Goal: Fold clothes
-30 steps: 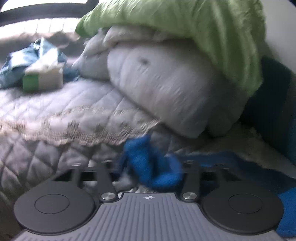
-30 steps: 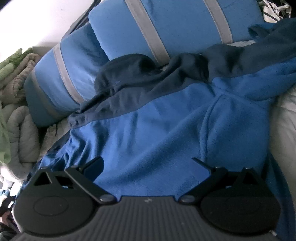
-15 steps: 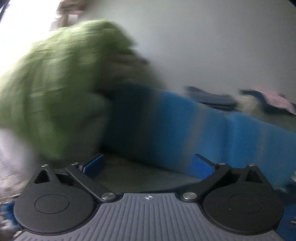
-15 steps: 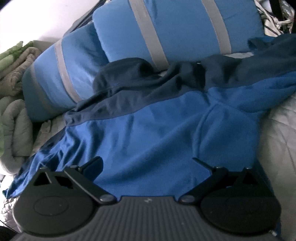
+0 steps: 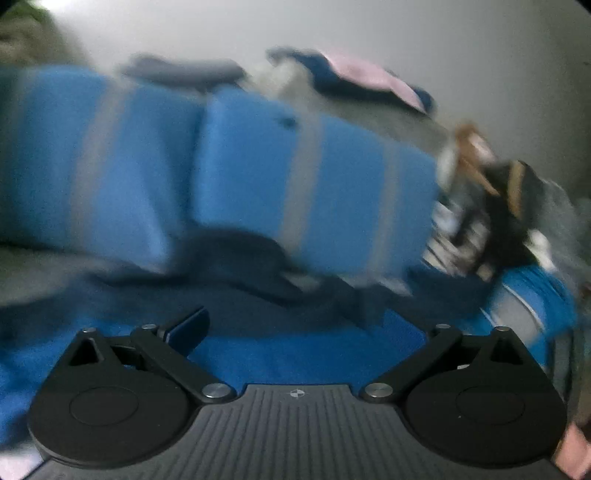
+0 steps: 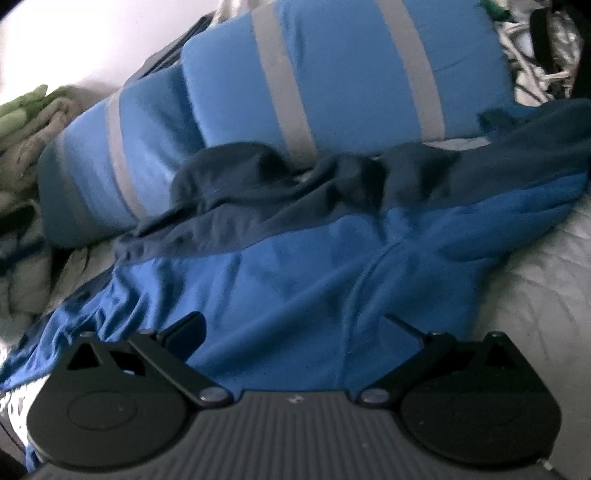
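My left claw (image 5: 310, 325) has swung off the green quilt and now faces the striped blue pillows (image 5: 229, 177) — badly blurred; its fingers stand wide apart, nothing between them. The blue fleece (image 6: 295, 280) lies spread on the bed (image 6: 546, 295), its navy collar against the pillows; my right claw (image 6: 295, 325) hangs over it, fingers wide, gripping nothing.

Motion-blurred pillows (image 5: 240, 177), clothes pile (image 5: 491, 206).

Pale wall (image 5: 369, 33), blue grey-striped pillows (image 6: 343, 70), white quilted bedcover (image 6: 535, 288), dim light
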Demonstrator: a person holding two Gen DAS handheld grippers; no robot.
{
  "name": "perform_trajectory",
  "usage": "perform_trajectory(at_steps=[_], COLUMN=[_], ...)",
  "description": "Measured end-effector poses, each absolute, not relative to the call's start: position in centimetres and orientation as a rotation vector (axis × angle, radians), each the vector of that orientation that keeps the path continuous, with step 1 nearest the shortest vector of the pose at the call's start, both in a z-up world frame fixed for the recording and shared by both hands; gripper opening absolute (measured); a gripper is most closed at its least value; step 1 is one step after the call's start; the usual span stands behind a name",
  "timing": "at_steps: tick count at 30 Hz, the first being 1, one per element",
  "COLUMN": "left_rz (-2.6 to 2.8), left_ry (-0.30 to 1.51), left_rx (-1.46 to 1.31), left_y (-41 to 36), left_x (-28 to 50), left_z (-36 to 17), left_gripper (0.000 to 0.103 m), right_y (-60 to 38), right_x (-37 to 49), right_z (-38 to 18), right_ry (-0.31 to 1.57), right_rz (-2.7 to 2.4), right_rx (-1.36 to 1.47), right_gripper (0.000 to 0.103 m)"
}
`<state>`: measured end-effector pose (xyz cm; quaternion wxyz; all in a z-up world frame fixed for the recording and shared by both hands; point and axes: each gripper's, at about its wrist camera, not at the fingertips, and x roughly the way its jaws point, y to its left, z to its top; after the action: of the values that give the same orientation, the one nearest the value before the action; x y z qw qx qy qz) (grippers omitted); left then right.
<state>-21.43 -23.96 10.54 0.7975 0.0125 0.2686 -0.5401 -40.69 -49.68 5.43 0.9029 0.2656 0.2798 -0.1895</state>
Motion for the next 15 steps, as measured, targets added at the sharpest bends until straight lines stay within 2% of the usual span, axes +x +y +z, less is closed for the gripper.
perform_trajectory(at_steps=[5,9,15], left_rz=[-1.139,-1.147,-1.188], left_ry=[0.655,0.653,0.664], left_rx=[-0.005,0.004,-0.014], left_y=[-24.3,-23.5,-22.1], left_x=[-21.1,-20.0,-19.4], left_z=[6.0,6.1,6.0], left_gripper=[0.103,0.103,0.103], right_y=[-52.6,-55.4,-61.0], right_x=[-41.9,-42.6,-43.4], right_z=[4.5,4.0,3.7], right_ry=[0.518,0.47,0.335], right_rz=[-0.471,-0.58,-0.735], right_rx=[0.624,0.66,0.866], right_gripper=[0.101,0.096,0.095])
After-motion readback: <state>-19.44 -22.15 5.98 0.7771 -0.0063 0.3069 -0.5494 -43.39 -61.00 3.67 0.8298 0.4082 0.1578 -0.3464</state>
